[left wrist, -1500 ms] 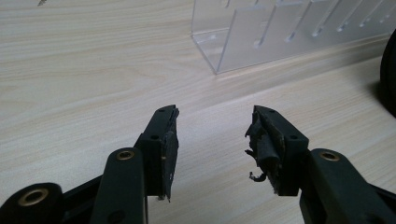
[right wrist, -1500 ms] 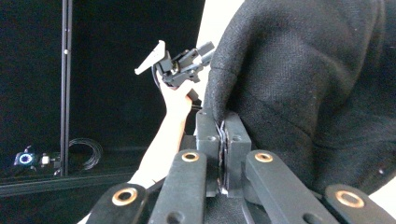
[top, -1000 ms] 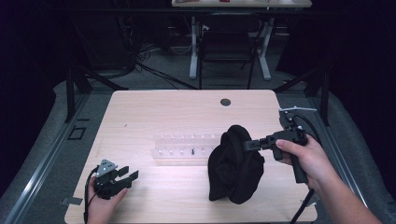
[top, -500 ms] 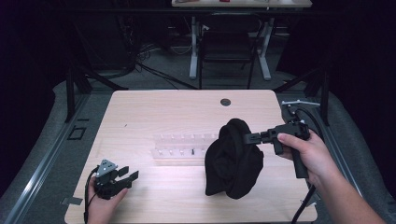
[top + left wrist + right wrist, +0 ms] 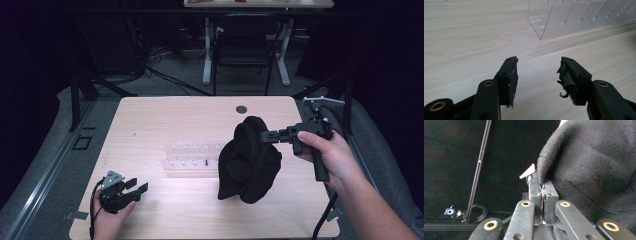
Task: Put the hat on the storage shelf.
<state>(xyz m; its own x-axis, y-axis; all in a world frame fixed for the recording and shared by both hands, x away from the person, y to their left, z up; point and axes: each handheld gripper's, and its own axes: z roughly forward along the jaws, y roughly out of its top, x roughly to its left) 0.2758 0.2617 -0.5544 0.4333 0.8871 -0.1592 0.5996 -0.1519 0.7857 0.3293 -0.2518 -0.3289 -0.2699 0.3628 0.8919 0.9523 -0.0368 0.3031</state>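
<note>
Two changes since a second ago: the right gripper (image 5: 264, 135), clamped on the black cloth (image 5: 249, 161), now holds it higher, its lower edge about off the table (image 5: 165, 112) beside the clear rack (image 5: 192, 159). Left gripper (image 5: 136, 188) hasn't moved; its jaws have just been opening, nothing between them. Looks like a lift for shaking out or folding.

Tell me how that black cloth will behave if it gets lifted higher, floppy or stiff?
Likely floppy: the black cloth sags in folds below the right claw. Probably light, since a thin pinch at its edge carries it. Its matte weave looks unlikely to slip.
</note>
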